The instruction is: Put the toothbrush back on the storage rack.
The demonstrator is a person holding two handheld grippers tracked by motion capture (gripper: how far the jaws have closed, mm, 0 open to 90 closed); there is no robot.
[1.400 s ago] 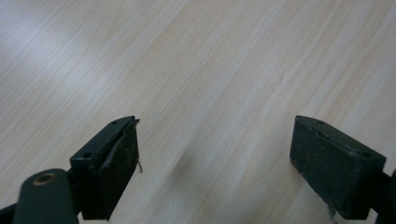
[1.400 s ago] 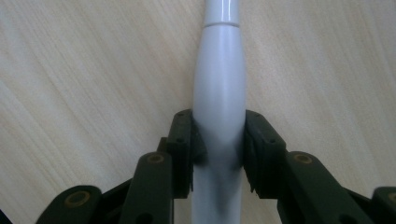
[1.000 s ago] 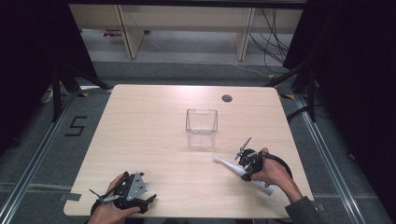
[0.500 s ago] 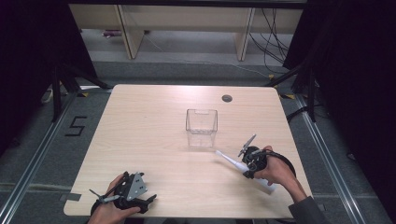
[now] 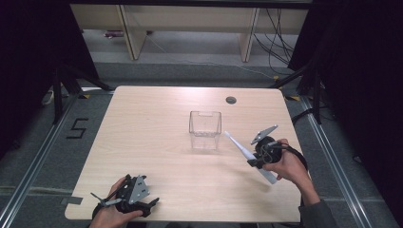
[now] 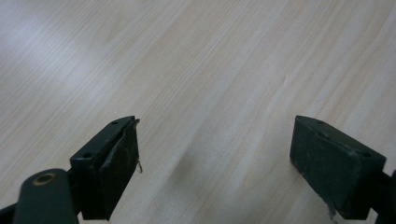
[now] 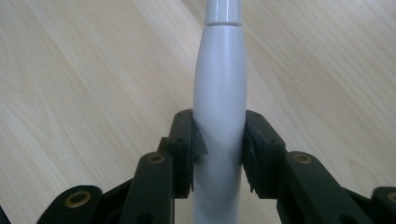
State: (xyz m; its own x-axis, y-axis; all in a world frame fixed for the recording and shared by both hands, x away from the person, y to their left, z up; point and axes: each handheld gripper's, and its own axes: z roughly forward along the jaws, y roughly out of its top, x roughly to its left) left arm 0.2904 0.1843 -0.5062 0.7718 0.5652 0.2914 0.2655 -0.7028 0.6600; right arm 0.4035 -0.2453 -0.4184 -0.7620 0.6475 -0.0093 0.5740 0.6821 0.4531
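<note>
Two hand-held grippers are over the wooden worktop (image 5: 157,142). Nearest, the left hand-held gripper (image 6: 215,168) sits low at the front edge, its jaws wide apart with nothing between them. Farther back, the right hand-held gripper (image 7: 218,154) squeezes a white electric toothbrush (image 5: 244,154), lifted and tilted. Its tip points toward the clear plastic box (image 5: 205,129). On the floor, tape makes a "5" (image 5: 77,128).

1. The high view looks down from above the near side at the whole worktop (image 5: 157,137).
2. Each tongs camera sits very close, showing that same wood.
</note>
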